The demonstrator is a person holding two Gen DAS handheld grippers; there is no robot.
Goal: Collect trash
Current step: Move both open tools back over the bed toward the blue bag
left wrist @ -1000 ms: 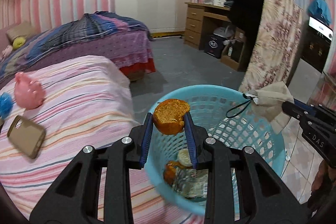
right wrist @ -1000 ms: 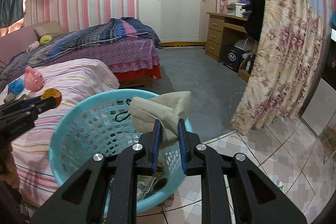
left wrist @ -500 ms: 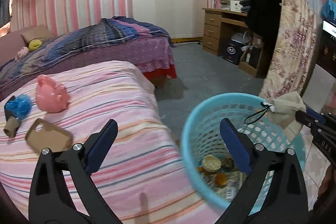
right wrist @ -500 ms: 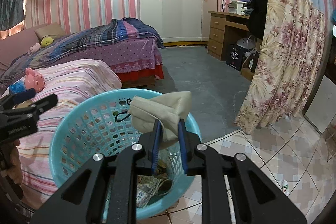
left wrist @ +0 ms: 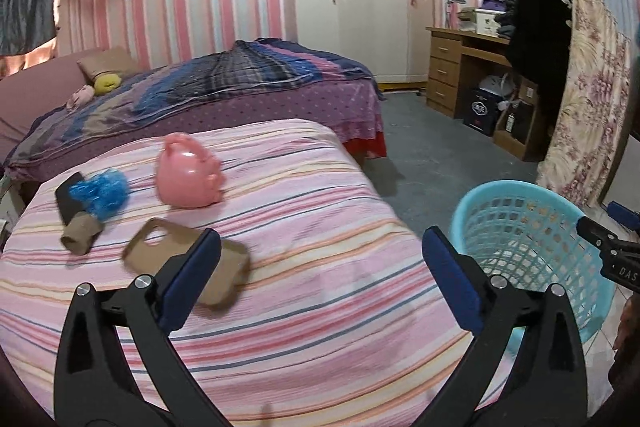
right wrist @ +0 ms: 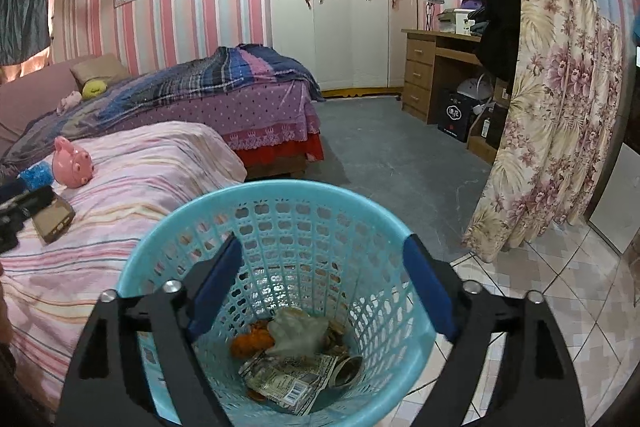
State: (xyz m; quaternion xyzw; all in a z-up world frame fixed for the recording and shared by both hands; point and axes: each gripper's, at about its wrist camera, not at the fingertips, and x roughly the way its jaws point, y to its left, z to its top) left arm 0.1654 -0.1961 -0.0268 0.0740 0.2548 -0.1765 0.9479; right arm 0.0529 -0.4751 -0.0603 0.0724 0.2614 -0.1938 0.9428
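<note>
Both claws empty: right claw [right wrist: 320, 279] opening over the basket [right wrist: 168, 223], pouch [right wrist: 296, 331] dropped inside.
Left claw [left wrist: 320, 267], wide after releasing the orange lump [right wrist: 252, 343], swings toward the phone case [left wrist: 224, 267] on the bed [left wrist: 320, 195].

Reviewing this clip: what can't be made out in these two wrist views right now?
- Print on the wrappers in the blue basket: too small, right wrist view.
- Basket contents: hidden by its own wall, left wrist view.
- Phone case: motion-blurred and partly behind a finger of the left gripper.
- Dark item under the blue scrunchy thing: unidentifiable.
- Right gripper opening, nothing between its fingers.
</note>
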